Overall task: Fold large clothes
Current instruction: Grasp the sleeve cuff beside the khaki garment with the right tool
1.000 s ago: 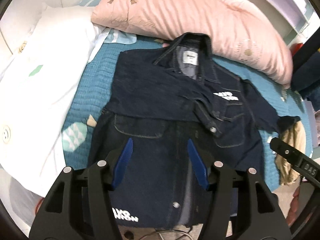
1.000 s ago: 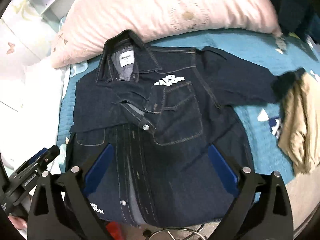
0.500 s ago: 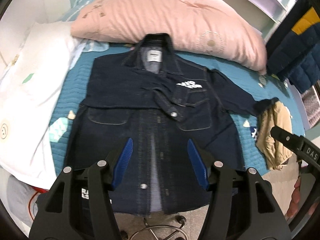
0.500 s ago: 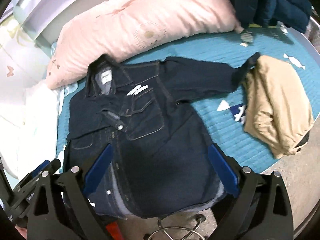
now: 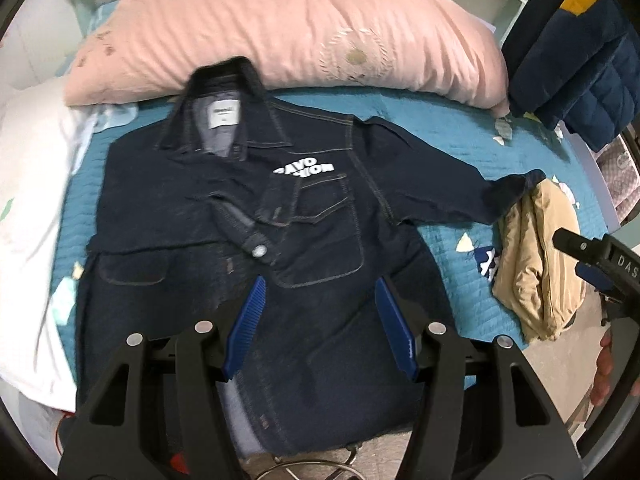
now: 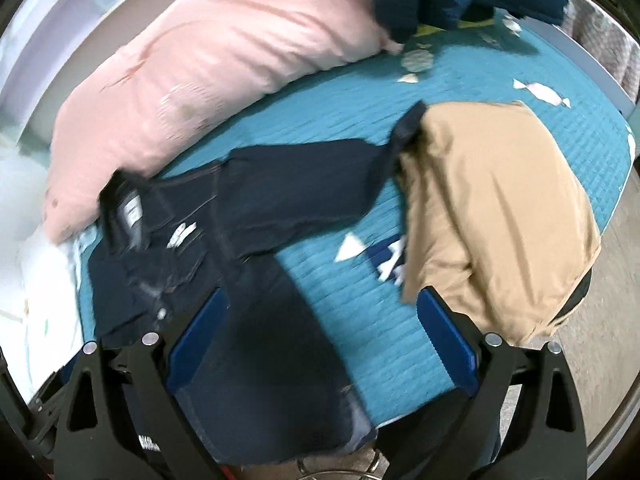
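Note:
A dark denim jacket (image 5: pixel 320 216) lies face up on the teal bedspread (image 5: pixel 448 152), collar toward the pink pillow. One sleeve is folded across its chest; the other sleeve (image 5: pixel 460 184) stretches out to the right, its cuff touching a folded tan garment (image 5: pixel 536 256). My left gripper (image 5: pixel 320 304) is open and empty above the jacket's lower front. My right gripper (image 6: pixel 320 320) is open and empty above the bedspread, between the jacket (image 6: pixel 248 280) and the tan garment (image 6: pixel 492 208). The outstretched sleeve (image 6: pixel 304 184) shows beyond it. The right gripper also shows at the left wrist view's right edge (image 5: pixel 600 264).
A large pink pillow (image 5: pixel 288 28) lies along the bed's far side. A white pillow (image 5: pixel 28 208) is at the left. A navy puffer jacket (image 5: pixel 580 60) hangs at the far right. The bed's near edge and floor are below the grippers.
Both grippers have swung to the right and stayed open. The right wrist view now centres on the outstretched sleeve and tan garment. The jacket has not moved.

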